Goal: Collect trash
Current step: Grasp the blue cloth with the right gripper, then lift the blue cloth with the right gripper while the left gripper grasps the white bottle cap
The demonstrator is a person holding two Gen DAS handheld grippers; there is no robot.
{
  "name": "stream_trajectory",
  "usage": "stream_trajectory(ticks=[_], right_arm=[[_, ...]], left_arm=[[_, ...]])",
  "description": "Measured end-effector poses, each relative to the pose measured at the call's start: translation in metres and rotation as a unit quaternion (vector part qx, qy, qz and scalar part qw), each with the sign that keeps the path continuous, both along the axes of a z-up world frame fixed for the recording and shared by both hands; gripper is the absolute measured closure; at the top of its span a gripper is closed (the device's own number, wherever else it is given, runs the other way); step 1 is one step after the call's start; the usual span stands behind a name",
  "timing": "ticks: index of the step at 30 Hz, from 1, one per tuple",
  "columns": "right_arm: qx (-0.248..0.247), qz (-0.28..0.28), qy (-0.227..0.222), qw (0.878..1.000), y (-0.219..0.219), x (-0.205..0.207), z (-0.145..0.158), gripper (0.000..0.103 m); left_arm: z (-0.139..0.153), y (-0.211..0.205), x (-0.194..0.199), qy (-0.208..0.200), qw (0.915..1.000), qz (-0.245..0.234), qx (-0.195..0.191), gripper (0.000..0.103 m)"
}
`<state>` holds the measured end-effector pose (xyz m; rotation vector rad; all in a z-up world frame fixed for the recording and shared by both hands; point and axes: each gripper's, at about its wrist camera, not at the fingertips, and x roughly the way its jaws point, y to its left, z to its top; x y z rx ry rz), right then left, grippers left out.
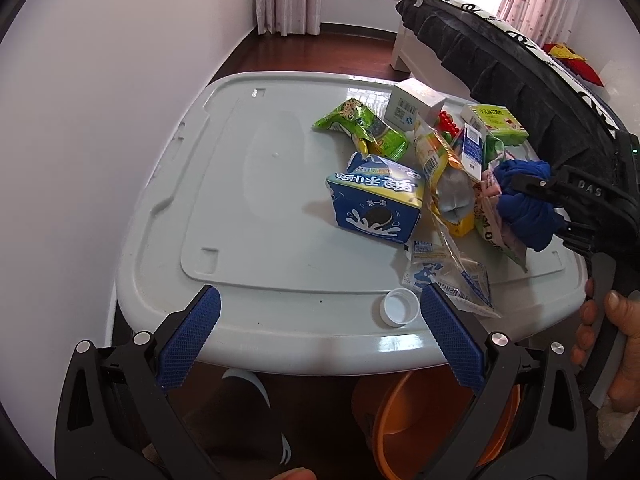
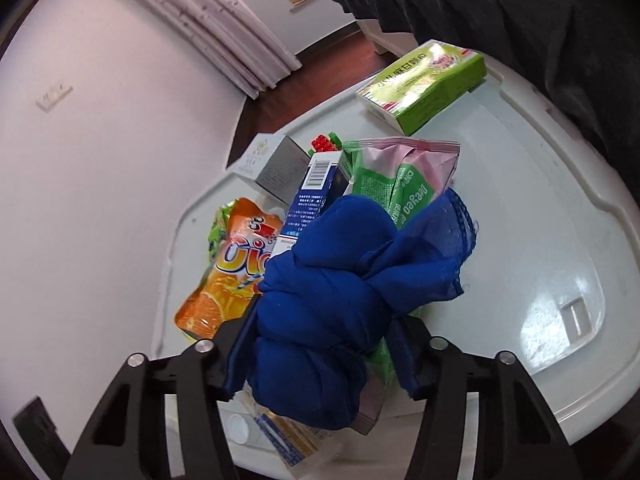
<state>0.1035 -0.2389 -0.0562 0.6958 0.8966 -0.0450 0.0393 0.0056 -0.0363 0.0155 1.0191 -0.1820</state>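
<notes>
Right claw (image 2: 320,344) is clamped on a bunched blue cloth (image 2: 332,304), a knotted, wrinkled wad with a stitched hem flaring out to one side, and it fills the middle of the right wrist view, hanging over the heap of trash on the pale tabletop (image 2: 560,240). From the left wrist view that same blue cloth (image 1: 524,204) sits at the right edge of the pile, pinched in the right claw (image 1: 540,190). Left claw (image 1: 320,316) hovers at the near edge of the tabletop (image 1: 240,200), blue pads spread wide apart, gripping nothing. Just beside its right pad lies a white bottle cap (image 1: 399,307), open side up, and a crumpled white and blue wrapper (image 1: 448,276). Further in, a blue cookie box (image 1: 374,204) stands tilted, a green snack bag (image 1: 360,128) lies behind it, and a white carton (image 1: 416,102) sits at the far side. Packed under the cloth: an orange juice pouch (image 2: 236,272), a dark blue barcode box (image 2: 316,196), a pink and green bag (image 2: 400,176), and some red beads (image 2: 322,143) peeking out behind. A green medicine box (image 2: 424,84) lies apart near the far rim. An orange bucket (image 1: 432,420) shows under the tabletop, and a dark sleeve (image 1: 500,64) reaches across the upper right.
</notes>
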Motion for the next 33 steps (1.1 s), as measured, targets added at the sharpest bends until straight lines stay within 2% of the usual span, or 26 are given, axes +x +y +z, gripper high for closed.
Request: stream_trajectory(ticks=[4, 8, 10, 12, 15, 20, 22, 28, 33], right_arm=[[0.001, 0.001, -0.017, 1.0, -0.003, -0.013, 0.011, 0.048], [-0.014, -0.007, -0.053, 0.998, -0.011, -0.033, 0.031, 0.048], [-0.039, -0.009, -0.073, 0.997, -0.017, -0.044, 0.046, 0.048], [-0.059, -0.014, -0.092, 0.994, -0.024, -0.055, 0.061, 0.048], [-0.067, -0.02, -0.115, 0.991, -0.036, -0.069, 0.075, 0.048], [-0.055, -0.025, -0.123, 0.991, -0.052, -0.078, 0.081, 0.048], [-0.056, -0.028, -0.124, 0.99, -0.054, -0.08, 0.08, 0.048], [-0.048, -0.04, -0.121, 0.991, -0.066, -0.079, 0.072, 0.048], [-0.043, -0.041, -0.116, 0.992, -0.071, -0.083, 0.067, 0.047]], left_arm=[[-0.001, -0.001, 0.0, -0.003, 1.0, 0.002, 0.008, 0.006], [0.008, -0.002, -0.004, -0.035, 0.9989, 0.007, 0.03, 0.006], [0.017, -0.004, -0.008, -0.053, 0.9984, -0.01, 0.015, 0.006], [0.022, -0.013, -0.004, -0.054, 0.9977, -0.04, 0.008, 0.006], [0.02, -0.026, 0.014, -0.032, 0.9963, -0.08, -0.007, 0.006], [0.011, -0.034, 0.042, -0.021, 0.9972, -0.072, 0.003, 0.006], [0.003, -0.036, 0.051, -0.015, 0.9976, -0.066, 0.018, 0.006], [-0.009, -0.043, 0.061, -0.006, 0.9966, -0.081, 0.017, 0.006], [-0.022, -0.051, 0.061, 0.034, 0.9923, -0.116, 0.03, 0.006]])
